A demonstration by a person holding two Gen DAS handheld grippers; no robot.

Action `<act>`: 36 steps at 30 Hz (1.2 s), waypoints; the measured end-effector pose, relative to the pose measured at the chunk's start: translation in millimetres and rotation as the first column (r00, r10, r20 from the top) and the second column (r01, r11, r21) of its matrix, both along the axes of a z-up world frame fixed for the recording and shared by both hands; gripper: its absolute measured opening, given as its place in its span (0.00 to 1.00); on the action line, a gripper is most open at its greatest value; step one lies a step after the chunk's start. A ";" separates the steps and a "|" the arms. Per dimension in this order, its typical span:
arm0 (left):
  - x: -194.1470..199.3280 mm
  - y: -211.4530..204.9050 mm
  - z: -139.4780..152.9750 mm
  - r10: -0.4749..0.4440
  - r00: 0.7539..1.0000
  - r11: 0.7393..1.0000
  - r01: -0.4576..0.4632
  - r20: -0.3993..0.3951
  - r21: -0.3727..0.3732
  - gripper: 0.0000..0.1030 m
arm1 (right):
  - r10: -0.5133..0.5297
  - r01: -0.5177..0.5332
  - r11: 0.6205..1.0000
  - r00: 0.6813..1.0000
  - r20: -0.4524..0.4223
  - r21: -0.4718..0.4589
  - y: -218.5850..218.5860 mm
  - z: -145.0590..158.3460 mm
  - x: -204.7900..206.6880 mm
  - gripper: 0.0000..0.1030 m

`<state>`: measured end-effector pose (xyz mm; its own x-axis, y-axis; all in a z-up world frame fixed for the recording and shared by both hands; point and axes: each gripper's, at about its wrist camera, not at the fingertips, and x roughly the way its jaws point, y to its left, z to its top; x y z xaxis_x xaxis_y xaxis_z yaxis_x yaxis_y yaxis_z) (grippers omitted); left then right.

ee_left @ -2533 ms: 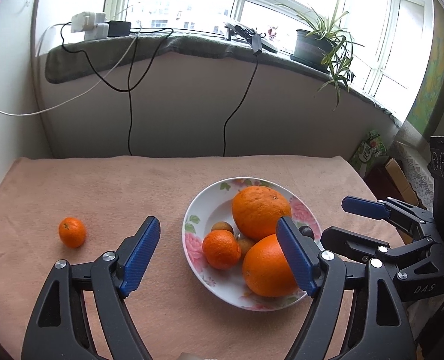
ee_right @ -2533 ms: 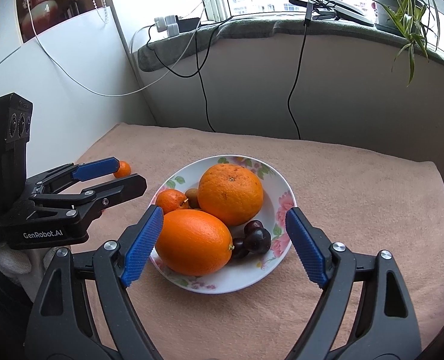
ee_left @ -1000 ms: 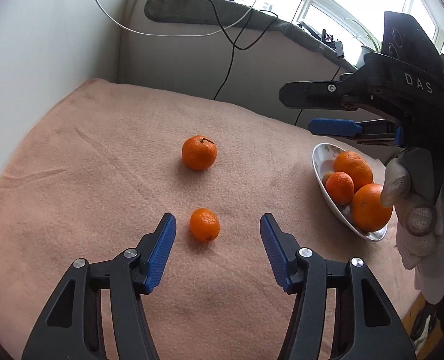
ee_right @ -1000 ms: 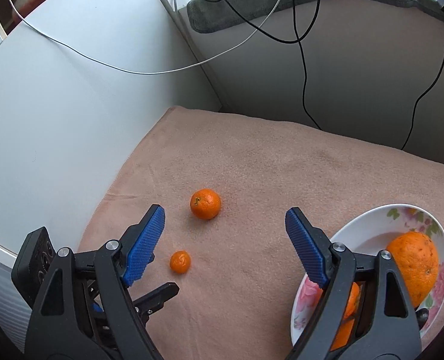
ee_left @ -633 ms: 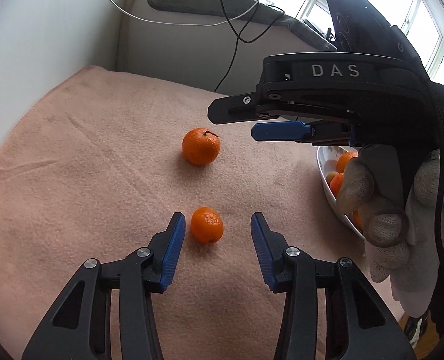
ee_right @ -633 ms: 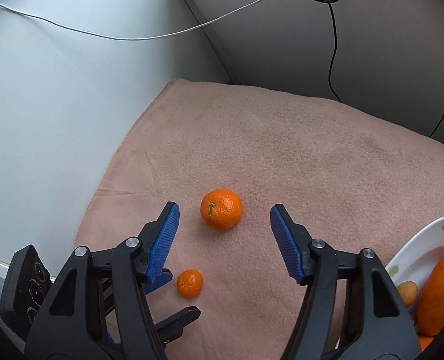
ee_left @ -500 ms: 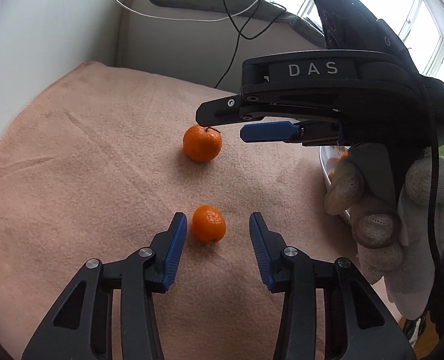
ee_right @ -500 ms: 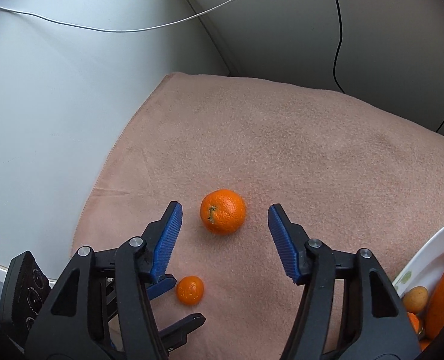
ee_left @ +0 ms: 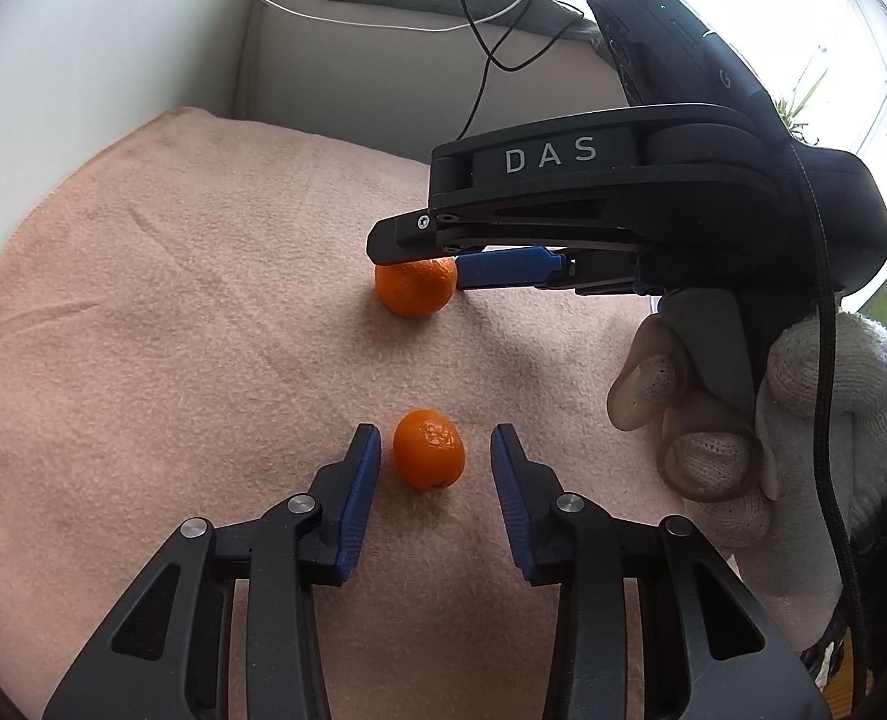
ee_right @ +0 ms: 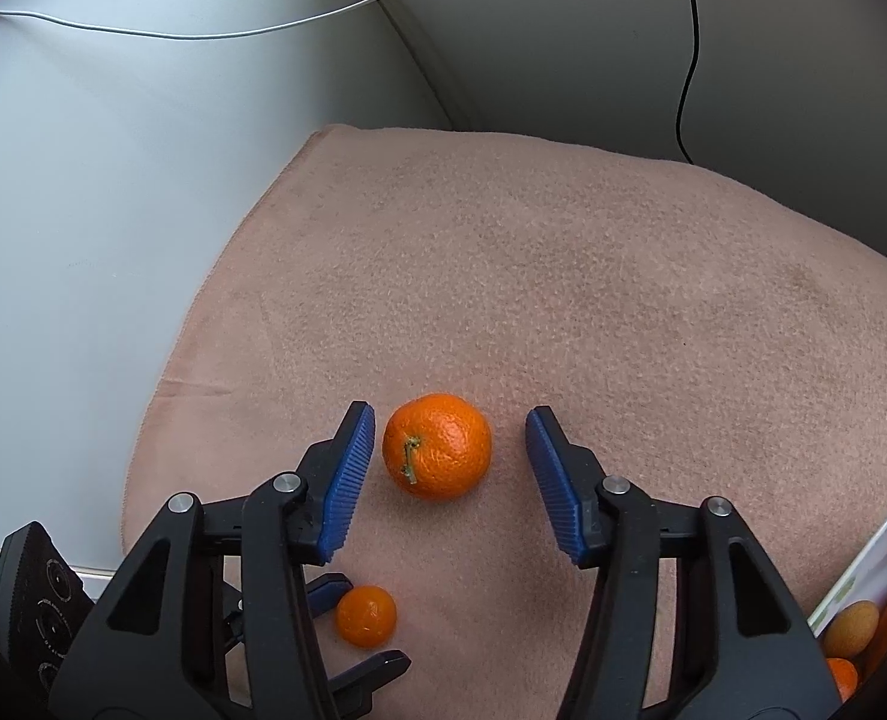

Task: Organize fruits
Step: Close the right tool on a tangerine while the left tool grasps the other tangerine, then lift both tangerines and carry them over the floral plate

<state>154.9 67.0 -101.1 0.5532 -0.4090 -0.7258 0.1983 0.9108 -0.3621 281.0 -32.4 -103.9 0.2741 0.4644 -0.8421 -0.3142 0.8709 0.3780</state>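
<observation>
Here the left gripper (ee_left: 434, 456) is closing around the small mandarin (ee_left: 429, 449) on the table (ee_left: 143, 330) — its pads flank the fruit with gaps on both sides. The right gripper (ee_right: 450, 444) is closing too, around the larger mandarin (ee_right: 437, 455) farther from the near edge — no contact there either. The plate (ee_right: 863, 570) of fruit lies toward the table's right edge.

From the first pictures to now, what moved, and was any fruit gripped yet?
Both claws swung from over the plate to the two loose fruits on the blanket. The left claw now straddles the small mandarin, the right claw the larger mandarin; both are closing, with gaps showing, nothing gripped. Neither mandarin has moved.
</observation>
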 end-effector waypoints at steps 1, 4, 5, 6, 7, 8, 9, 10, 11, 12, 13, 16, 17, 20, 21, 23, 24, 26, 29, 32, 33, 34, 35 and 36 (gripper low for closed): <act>-0.5 -1.2 -0.1 0.000 1.000 1.000 0.000 0.000 0.002 0.35 | 0.001 -0.001 1.000 1.000 0.002 -0.003 0.7 -0.2 -0.1 0.54; -4.1 -4.8 2.0 0.000 1.000 1.000 0.000 0.003 0.004 0.35 | 0.001 -0.001 1.000 1.000 0.004 -0.005 2.7 -0.5 0.5 0.54; -4.2 -4.7 1.7 0.000 1.000 1.000 0.000 0.003 0.003 0.35 | 0.001 -0.001 1.000 1.000 0.005 -0.006 3.8 -0.8 1.0 0.54; -4.3 -4.7 1.4 0.000 1.000 1.000 0.000 0.002 0.002 0.35 | 0.001 -0.001 1.000 1.000 0.005 -0.006 4.9 -1.4 1.7 0.54; -3.9 -4.6 1.0 0.000 1.000 1.000 0.000 0.002 0.002 0.35 | 0.001 -0.001 1.000 1.000 0.007 -0.008 5.7 -1.6 2.2 0.54; -3.8 -4.9 0.9 0.000 1.000 1.000 0.000 0.002 0.002 0.35 | 0.002 -0.002 1.000 1.000 0.009 -0.011 6.4 -1.9 2.6 0.54; -2.8 -4.8 0.6 0.000 1.000 1.000 0.000 0.002 0.003 0.35 | 0.003 -0.003 1.000 1.000 0.010 -0.014 8.9 -2.9 3.5 0.54; -2.5 -4.7 0.3 0.000 1.000 1.000 0.000 0.002 0.004 0.35 | 0.004 -0.004 1.000 1.000 0.013 -0.018 9.1 -2.2 2.0 0.54; -2.6 -5.3 0.3 0.000 1.000 1.000 0.000 0.003 0.006 0.35 | 0.006 -0.006 1.000 1.000 0.015 -0.023 9.8 -2.4 1.9 0.52; -2.4 -5.3 0.6 0.000 1.000 1.000 0.000 0.003 0.008 0.35 | 0.007 -0.007 1.000 1.000 0.015 -0.027 10.7 -2.9 2.0 0.51; -2.5 -5.7 0.6 0.000 1.000 1.000 0.000 0.003 0.010 0.35 | 0.007 -0.006 1.000 1.000 0.014 -0.027 10.9 -3.0 2.3 0.51; -2.8 -5.6 0.8 0.000 1.000 1.000 0.000 0.001 0.007 0.35 | 0.004 -0.003 1.000 1.000 0.011 -0.024 10.0 -2.7 3.0 0.49; -2.6 -5.3 0.7 0.000 1.000 1.000 0.000 0.001 0.006 0.35 | 0.004 -0.004 1.000 1.000 0.011 -0.024 9.8 -2.4 3.1 0.49; -2.7 -6.6 2.0 0.002 1.000 1.000 -0.002 0.000 0.012 0.34 | 0.008 -0.008 1.000 1.000 0.015 -0.029 10.5 -1.8 3.0 0.48; -3.0 -7.5 2.5 0.003 1.000 1.000 -0.003 0.000 0.016 0.34 | 0.011 -0.010 0.999 1.000 0.016 -0.031 11.3 -2.3 3.4 0.48; -3.3 -9.5 3.4 0.004 1.000 1.000 -0.004 0.001 0.023 0.33 | 0.014 -0.014 0.999 1.000 0.015 -0.037 12.4 -2.9 3.8 0.48; -2.8 -9.7 3.8 0.003 1.000 1.000 -0.003 0.001 0.027 0.33 | 0.014 -0.013 0.999 1.000 0.014 -0.038 13.8 -2.4 4.2 0.48; -2.5 -10.9 4.2 0.006 1.000 0.999 -0.006 0.002 0.034 0.29 | 0.020 -0.019 0.999 1.000 0.018 -0.045 15.8 -1.9 4.4 0.48; -0.9 -10.3 4.9 0.011 1.000 0.999 -0.011 -0.002 0.030 0.25 | 0.029 -0.029 0.999 0.999 0.022 -0.038 17.6 -1.2 3.8 0.42; -0.5 -9.1 5.0 0.014 1.000 1.000 -0.014 -0.002 0.028 0.23 | 0.032 -0.031 0.999 0.999 0.019 -0.032 19.2 -0.6 1.9 0.38; -0.6 -9.5 4.4 0.013 1.000 0.999 -0.013 -0.001 0.031 0.22 | 0.033 -0.032 0.999 0.999 0.021 -0.032 19.0 -1.0 1.6 0.38; -1.0 -9.9 4.6 0.012 1.000 0.999 -0.012 0.001 0.034 0.22 | 0.032 -0.031 0.999 0.999 0.022 -0.031 18.9 -1.0 1.4 0.38; -1.0 -10.1 4.8 0.012 1.000 0.999 -0.012 0.002 0.035 0.22 | 0.031 -0.030 0.999 0.999 0.022 -0.029 18.5 -1.0 1.2 0.38; -0.2 -10.2 4.8 0.013 1.000 0.999 -0.013 0.001 0.035 0.22 | 0.030 -0.029 0.999 0.999 0.020 -0.025 16.5 -0.3 1.6 0.38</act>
